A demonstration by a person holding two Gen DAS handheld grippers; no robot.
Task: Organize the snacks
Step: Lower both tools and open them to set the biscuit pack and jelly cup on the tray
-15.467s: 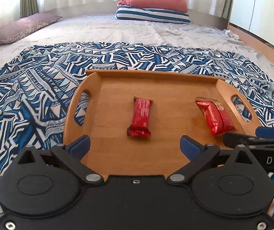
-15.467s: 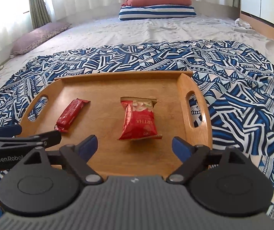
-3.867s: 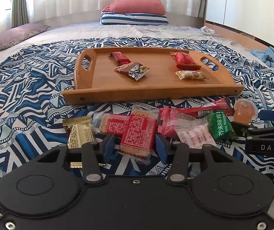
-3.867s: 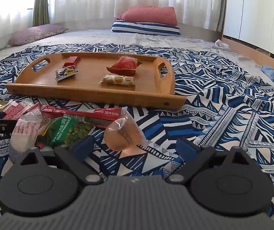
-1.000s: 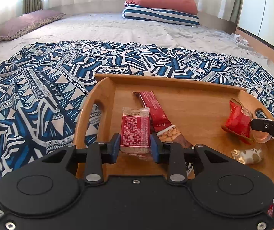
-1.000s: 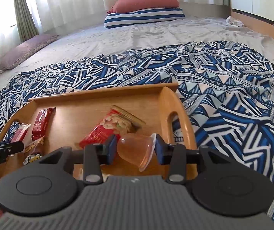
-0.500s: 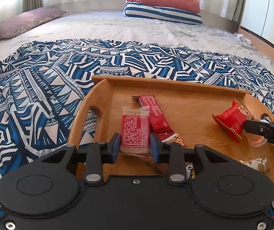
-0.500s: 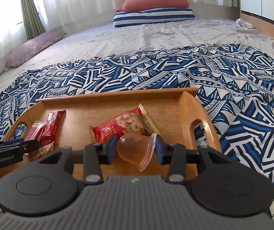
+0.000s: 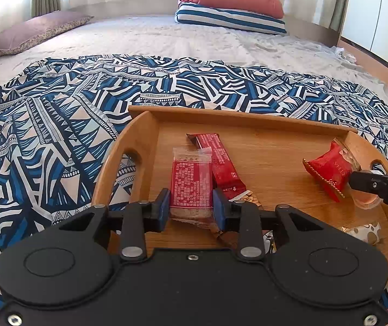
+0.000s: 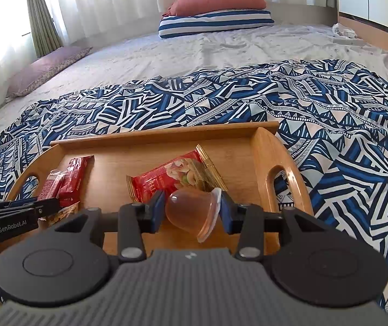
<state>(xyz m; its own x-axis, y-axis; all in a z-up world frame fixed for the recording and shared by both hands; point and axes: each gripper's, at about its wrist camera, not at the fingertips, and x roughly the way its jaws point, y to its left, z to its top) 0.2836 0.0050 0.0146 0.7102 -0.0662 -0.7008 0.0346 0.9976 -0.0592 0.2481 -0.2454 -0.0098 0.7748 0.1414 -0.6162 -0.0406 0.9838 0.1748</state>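
Observation:
A wooden tray [image 9: 248, 121] [image 10: 261, 152] lies on a blue patterned blanket. My left gripper [image 9: 191, 207] is shut on a red cracker packet [image 9: 191, 182] and holds it over the tray's left part, beside a red snack bar [image 9: 221, 163]. My right gripper [image 10: 192, 212] is shut on a clear orange jelly cup [image 10: 191, 212] over the tray's right part, just in front of a red nut packet [image 10: 172, 179]. The nut packet also shows in the left wrist view [image 9: 329, 169], with the right gripper next to it. The cracker packet [image 10: 50, 184] and snack bar [image 10: 74, 178] show at the tray's left in the right wrist view.
A small spotted packet [image 9: 365, 232] lies near the tray's near right edge. A brown packet [image 9: 248, 199] lies under the red bar. The blanket [image 9: 44, 141] lies on a grey bed with pillows [image 9: 232, 11] at the far end and a purple pillow [image 9: 36, 31] at left.
Both grippers have moved a little further over the tray with their snacks still held. The tray and its packets look slightly nearer.

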